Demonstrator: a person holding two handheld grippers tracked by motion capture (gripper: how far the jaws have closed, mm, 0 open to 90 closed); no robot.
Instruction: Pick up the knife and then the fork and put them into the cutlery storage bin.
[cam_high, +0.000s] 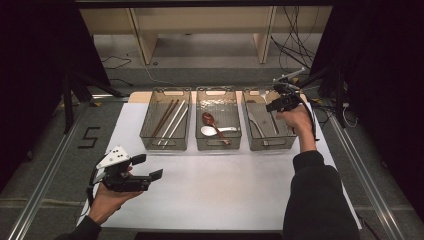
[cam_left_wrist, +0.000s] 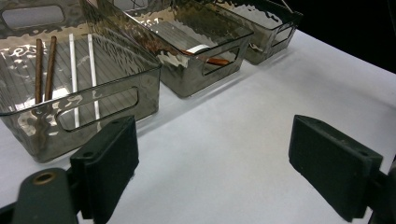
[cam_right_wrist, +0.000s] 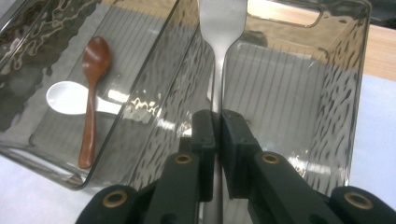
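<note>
Three smoky clear bins stand in a row at the back of the white table (cam_high: 215, 190). My right gripper (cam_high: 272, 105) hovers over the right bin (cam_high: 250, 142) and is shut on the handle of a silver fork (cam_high: 263, 93). In the right gripper view the jaws (cam_right_wrist: 217, 126) pinch the fork (cam_right_wrist: 217, 56), which points away over the wall between the right bin (cam_right_wrist: 348, 93) and the middle bin (cam_right_wrist: 28, 140). My left gripper (cam_high: 147, 167) rests low at the front left, open and holding nothing; its pads (cam_left_wrist: 112, 158) stand wide apart above bare table.
The left bin (cam_high: 165, 145) holds brown and white chopsticks (cam_high: 170, 120). A brown spoon (cam_high: 212, 124) and a white spoon (cam_high: 212, 131) lie in the middle bin (cam_high: 218, 145). Silver utensils (cam_high: 256, 120) lie in the right bin. Cables trail past the table's far right corner.
</note>
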